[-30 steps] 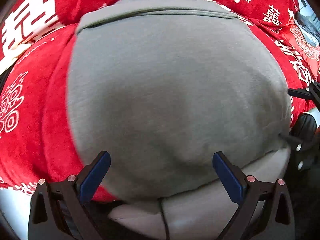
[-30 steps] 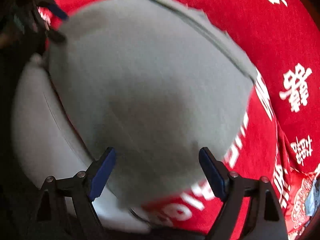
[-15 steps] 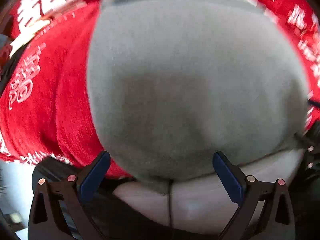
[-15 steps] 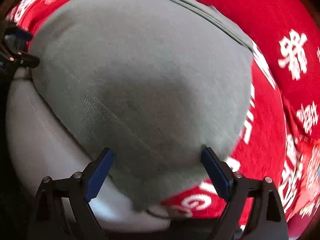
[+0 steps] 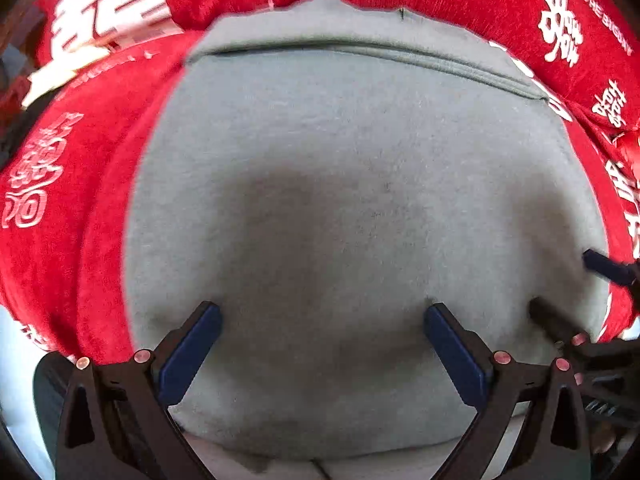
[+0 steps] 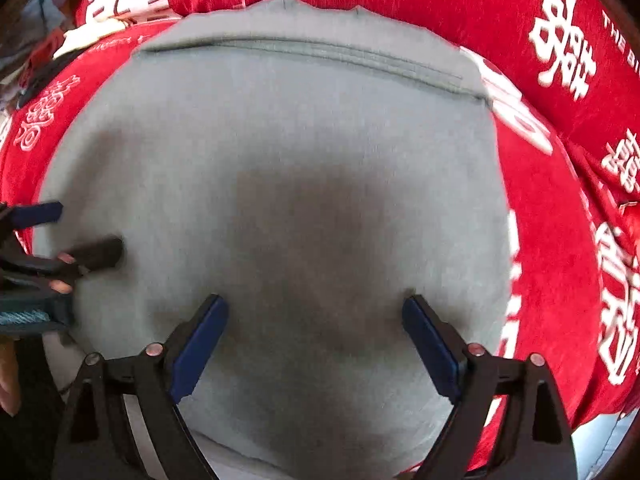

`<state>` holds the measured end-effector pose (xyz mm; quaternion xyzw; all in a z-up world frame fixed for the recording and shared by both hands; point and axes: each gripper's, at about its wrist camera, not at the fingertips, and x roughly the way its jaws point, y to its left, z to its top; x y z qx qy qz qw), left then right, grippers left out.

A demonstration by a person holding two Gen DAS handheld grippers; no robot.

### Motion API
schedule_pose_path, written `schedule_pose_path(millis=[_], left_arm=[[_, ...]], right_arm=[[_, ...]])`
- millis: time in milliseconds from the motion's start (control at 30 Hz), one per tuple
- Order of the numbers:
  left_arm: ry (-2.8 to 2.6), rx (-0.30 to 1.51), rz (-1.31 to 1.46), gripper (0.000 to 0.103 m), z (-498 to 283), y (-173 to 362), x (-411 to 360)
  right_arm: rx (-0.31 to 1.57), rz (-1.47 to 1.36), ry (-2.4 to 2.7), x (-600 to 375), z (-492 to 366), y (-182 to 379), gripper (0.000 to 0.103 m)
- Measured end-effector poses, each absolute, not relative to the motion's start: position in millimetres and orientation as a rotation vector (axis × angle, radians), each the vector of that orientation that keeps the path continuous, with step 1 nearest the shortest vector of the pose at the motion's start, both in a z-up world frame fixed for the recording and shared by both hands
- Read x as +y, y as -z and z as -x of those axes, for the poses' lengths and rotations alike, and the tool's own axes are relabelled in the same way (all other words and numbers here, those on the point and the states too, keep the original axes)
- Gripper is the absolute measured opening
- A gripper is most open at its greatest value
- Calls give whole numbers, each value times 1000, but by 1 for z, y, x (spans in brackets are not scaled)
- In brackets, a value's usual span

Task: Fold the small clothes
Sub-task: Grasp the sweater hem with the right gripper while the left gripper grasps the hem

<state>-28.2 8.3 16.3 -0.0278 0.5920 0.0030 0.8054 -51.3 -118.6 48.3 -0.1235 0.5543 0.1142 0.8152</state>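
A grey folded garment lies flat on a red cloth with white characters; it also fills the right wrist view. Its stitched hem runs along the far edge. My left gripper is open, its blue-padded fingers spread wide and resting low over the garment's near part. My right gripper is open too, spread over the garment's near part beside it. Each gripper shows at the other view's edge: the right one and the left one. Nothing is held.
The red cloth covers the surface all round the garment. A pale grey-white cushioned surface shows under the garment's near edge. Clutter sits at the far left.
Both grippers have moved forward and down over the garment, closer together. The garment now covers more of the pale surface near me. Both stay open.
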Motion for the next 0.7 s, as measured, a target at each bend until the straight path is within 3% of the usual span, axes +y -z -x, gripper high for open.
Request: schedule_pose_path(millis=[300, 433, 600, 700], left_arm=[[12, 1322, 134, 103, 73, -12, 39], [-91, 1306, 267, 103, 90, -17, 82], [-109, 1460, 430, 103, 96, 17, 110], [-9, 1456, 429, 103, 94, 16, 97]], right_arm=[[1208, 361, -262, -144, 111, -36, 96], [1256, 131, -229, -197, 127, -49, 96], [1348, -164, -242, -243, 139, -33, 96], [1391, -237, -278, -239, 141, -21, 89]])
